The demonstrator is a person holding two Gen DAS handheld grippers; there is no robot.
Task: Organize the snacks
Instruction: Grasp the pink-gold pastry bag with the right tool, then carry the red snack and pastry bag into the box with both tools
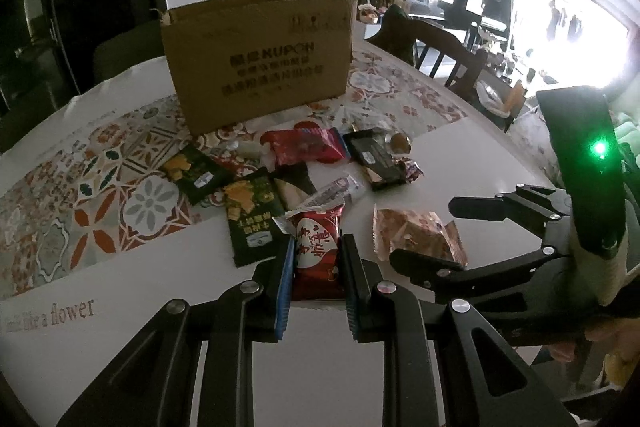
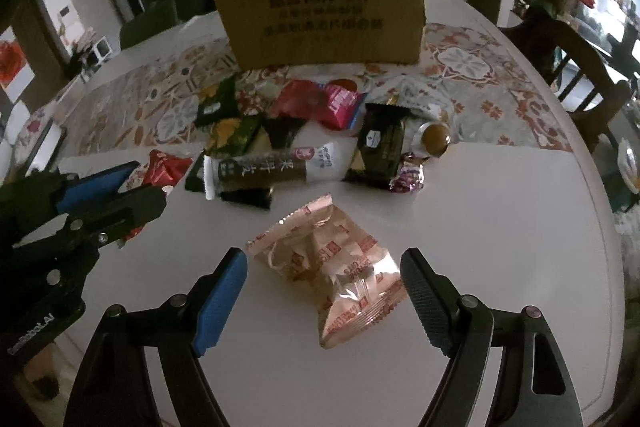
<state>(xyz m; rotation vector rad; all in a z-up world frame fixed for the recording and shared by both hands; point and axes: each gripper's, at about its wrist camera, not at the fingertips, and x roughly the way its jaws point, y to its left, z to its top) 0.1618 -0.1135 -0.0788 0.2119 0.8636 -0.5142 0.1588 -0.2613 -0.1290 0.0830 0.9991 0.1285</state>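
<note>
We are at a round white table in a dim room, with a patterned floral runner across its far half and a wooden chair at its right edge. A cardboard box stands upright on the runner toward the far edge. In front of it, around the middle of the table, our snacks lie in a loose heap: two dark green packets, a red-and-pink pack, a black packet, a long black-and-white bar, a purple foil candy and a round brown sweet.

Our left gripper has its jaws drawn nearly together on a red-and-white packet, the pads pressing its two sides at the near edge of the heap. In the right wrist view it shows at the left edge of the frame.

Our right gripper has its jaws spread wide on either side of a pinkish translucent biscuit packet, which lies flat on the bare white top, apart from the heap and nearer to us. The pads do not touch it.
</note>
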